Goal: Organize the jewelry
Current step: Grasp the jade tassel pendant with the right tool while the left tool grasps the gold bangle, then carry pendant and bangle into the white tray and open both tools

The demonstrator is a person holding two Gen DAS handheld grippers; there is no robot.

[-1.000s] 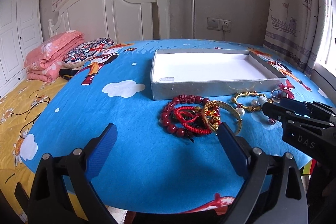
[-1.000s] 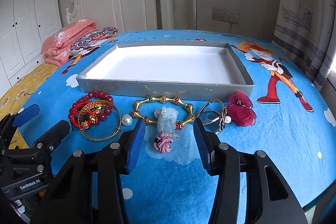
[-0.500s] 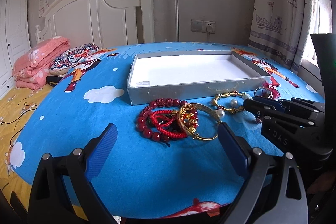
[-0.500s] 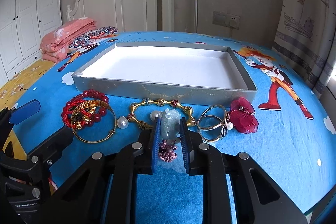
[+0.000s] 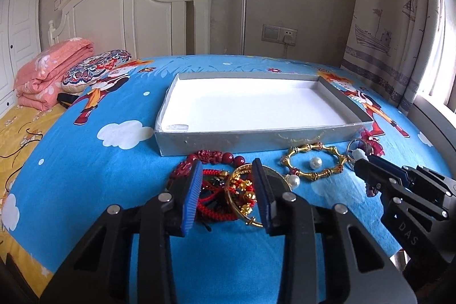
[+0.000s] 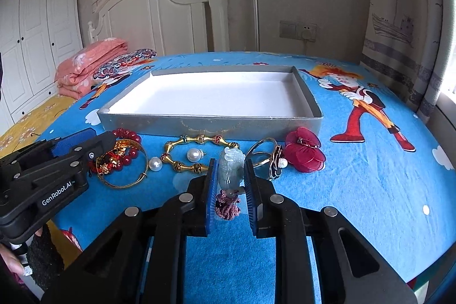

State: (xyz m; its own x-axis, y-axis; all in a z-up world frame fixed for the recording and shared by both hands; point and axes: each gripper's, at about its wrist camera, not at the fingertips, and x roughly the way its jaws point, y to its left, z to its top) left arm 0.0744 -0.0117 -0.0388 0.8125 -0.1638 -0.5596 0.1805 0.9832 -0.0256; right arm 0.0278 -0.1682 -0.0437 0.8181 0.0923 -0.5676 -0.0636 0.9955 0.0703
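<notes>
A grey tray (image 5: 285, 137) (image 6: 211, 123) with a white floor lies on the blue bedspread, nothing in it. In front of it lie jewelry pieces. My left gripper (image 5: 226, 184) has its jaws partly closed around a pile of red cord bracelet (image 5: 215, 208), gold bangle (image 5: 245, 215) and red bead bracelet (image 5: 212, 157); contact is unclear. My right gripper (image 6: 230, 173) is shut on a pale jade pendant (image 6: 230, 167) with a pink tassel (image 6: 227, 205). A gold bamboo bracelet (image 5: 315, 161) (image 6: 196, 153), two pearls (image 6: 194, 154), a ring (image 6: 263, 155) and a red flower clip (image 6: 305, 153) lie nearby.
Folded pink blanket (image 5: 48, 76) and patterned pillow (image 5: 94, 70) lie at the far left by the white headboard (image 5: 136, 19). Curtains (image 5: 399, 19) hang on the right. A yellow sheet (image 5: 17, 138) covers the bed's left side. The bed's front edge is just below the grippers.
The left jaws have narrowed from wide open and moved down around the bracelet pile. The right jaws closed on the jade pendant and hold it slightly raised.
</notes>
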